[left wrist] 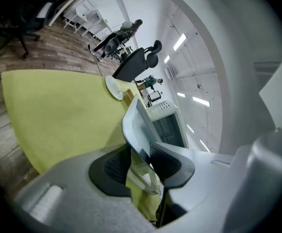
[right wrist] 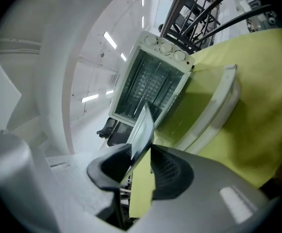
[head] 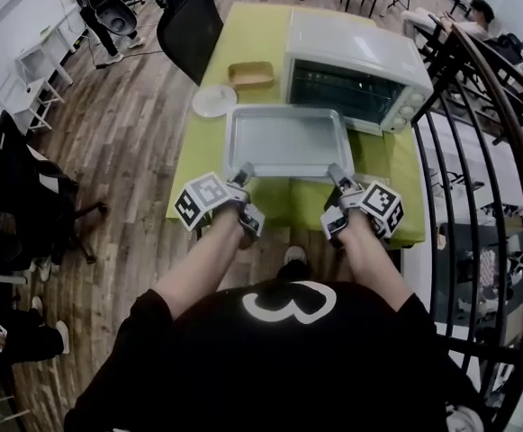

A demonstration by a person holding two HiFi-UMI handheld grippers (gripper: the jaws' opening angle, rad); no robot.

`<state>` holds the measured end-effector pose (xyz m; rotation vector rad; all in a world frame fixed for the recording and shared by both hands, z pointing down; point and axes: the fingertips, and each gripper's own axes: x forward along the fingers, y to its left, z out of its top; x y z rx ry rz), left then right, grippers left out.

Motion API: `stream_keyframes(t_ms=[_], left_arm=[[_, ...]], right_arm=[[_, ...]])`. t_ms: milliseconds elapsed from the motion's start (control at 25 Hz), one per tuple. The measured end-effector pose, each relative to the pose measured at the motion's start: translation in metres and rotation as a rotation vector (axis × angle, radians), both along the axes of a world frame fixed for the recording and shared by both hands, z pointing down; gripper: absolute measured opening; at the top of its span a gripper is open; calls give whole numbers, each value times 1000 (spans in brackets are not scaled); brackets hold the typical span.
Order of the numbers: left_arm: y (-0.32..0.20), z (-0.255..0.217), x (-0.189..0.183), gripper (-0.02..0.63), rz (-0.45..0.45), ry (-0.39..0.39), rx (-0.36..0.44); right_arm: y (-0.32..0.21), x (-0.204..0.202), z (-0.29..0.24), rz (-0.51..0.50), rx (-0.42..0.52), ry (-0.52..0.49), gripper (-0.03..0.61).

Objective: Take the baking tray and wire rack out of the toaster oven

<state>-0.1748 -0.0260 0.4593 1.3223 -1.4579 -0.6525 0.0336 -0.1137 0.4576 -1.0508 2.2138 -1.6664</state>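
Baking tray: the baking tray point(head: 288, 142) is out of the toaster oven point(head: 356, 66) and lies level over the near middle of the tabletop point(head: 202, 165). Its near rim is at the tabletop's near edge and its far rim is just in front of the oven mouth.
Left gripper: the left gripper point(head: 243, 180) has its fingers closed on the tray's near rim by the left corner. In the left gripper view point(left wrist: 140, 154) the dark pads press on both faces of the thin metal edge point(left wrist: 136, 125).
Right gripper: the right gripper point(head: 338, 180) is clamped the same way on the near rim by the right corner. The rim point(right wrist: 143, 130) is nipped between its pads point(right wrist: 141, 159).
Toaster oven: it stands at the far right corner, with its door point(right wrist: 221, 106) folded down toward the tray.
Wire rack: the wire rack point(right wrist: 150, 86) is inside the oven.
Left side: a strip of bare cloth runs along the tabletop's left edge. A white plate point(head: 214, 100) sits near that edge, just beyond the tray's far left corner. A tan dish point(head: 251, 73) lies beyond the plate, beside the oven.
Right side: there is bare cloth at the near right corner. A dark railing point(head: 477, 151) stands close along the right edge.
Near edge: the person's arms reach in over it.
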Motion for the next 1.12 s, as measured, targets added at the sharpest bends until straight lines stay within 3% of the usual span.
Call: stream_keyframes(t_ms=[600,1120], left_arm=[[77,16,-87,132,-219,-9,-28],[126,45,-120,132,-339,5,-87]], right_arm=[[37,-108,18,-211,-32,-1,127],[65,-158,51,-346,-85,28,132]])
